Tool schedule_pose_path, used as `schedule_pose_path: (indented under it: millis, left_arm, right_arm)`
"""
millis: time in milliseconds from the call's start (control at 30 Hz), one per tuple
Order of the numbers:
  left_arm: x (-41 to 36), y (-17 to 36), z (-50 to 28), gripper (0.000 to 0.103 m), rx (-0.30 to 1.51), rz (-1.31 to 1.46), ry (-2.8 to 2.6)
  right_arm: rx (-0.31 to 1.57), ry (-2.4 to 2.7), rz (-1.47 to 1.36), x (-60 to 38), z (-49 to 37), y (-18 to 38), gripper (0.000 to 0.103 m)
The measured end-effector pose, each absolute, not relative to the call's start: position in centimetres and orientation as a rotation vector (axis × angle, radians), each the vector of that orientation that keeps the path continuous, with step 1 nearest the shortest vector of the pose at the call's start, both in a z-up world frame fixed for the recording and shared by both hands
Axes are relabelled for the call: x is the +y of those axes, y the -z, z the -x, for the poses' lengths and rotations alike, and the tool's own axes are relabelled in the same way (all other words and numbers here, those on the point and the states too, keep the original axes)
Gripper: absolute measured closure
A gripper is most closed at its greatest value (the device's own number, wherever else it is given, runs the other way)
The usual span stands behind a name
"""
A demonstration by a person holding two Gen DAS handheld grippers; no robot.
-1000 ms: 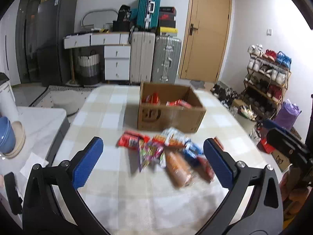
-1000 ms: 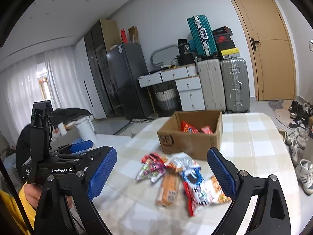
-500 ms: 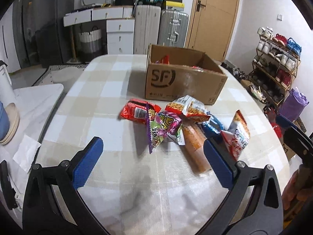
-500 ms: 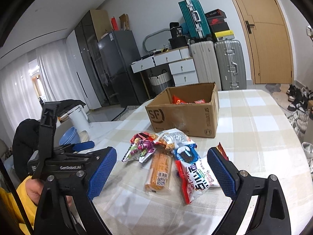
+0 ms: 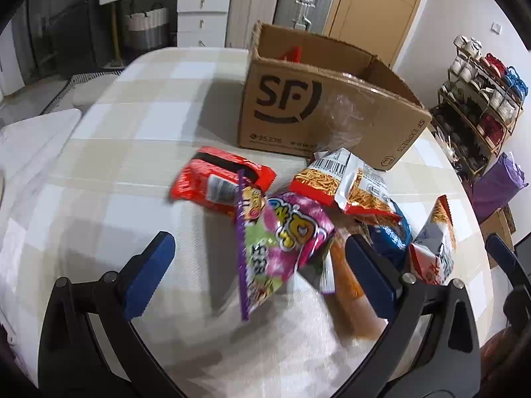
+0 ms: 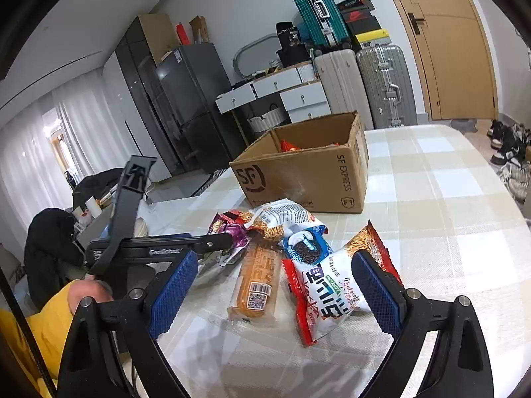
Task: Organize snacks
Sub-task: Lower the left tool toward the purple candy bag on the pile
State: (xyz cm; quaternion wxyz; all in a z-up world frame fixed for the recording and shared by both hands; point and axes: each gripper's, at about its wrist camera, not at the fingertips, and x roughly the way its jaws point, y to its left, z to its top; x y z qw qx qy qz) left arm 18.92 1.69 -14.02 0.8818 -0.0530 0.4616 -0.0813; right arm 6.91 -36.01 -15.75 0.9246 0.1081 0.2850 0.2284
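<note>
A brown SF cardboard box (image 5: 315, 109) (image 6: 298, 179) stands on the checked table with red packets inside. In front of it lies a heap of snacks: a red pack (image 5: 215, 182), a pink and purple bag (image 5: 282, 242), a noodle-snack bag (image 5: 348, 182), a blue cookie pack (image 6: 308, 245), an orange bread pack (image 6: 259, 278) and a white and red bag (image 6: 328, 292). My left gripper (image 5: 262, 275) hangs open just above the pink bag, touching nothing. My right gripper (image 6: 273, 293) is open too, low over the bread pack and the white and red bag.
The checked tablecloth (image 6: 448, 199) runs bare to the right of the box. A white side table (image 5: 30, 139) adjoins the left edge. Suitcases (image 6: 361, 83), drawers and a fridge (image 6: 189, 99) line the far wall; a shoe rack (image 5: 481, 106) stands right. A yellow sleeve (image 6: 49, 311) shows by the left gripper.
My left gripper came down and forward onto the snack heap, so the pink bag now lies between its fingers. The right gripper sank a little closer. Both stayed open.
</note>
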Motion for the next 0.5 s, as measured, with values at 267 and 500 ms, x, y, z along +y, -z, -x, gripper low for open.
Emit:
schedule_pose_path:
  millis: [267,500]
  left_arm:
    - [2.1,16.2,-21.5,0.010,1.003,0.147,0.192]
    - [1.2,16.1,-22.1,0.049,0.990,0.124,0.264]
  right_arm:
    - [0.616,-0.469,-0.242,-36.3,-8.0,16.7,0.008]
    - [0.631,-0.467,-0.237,-35.9,-8.3,17.2,0.008]
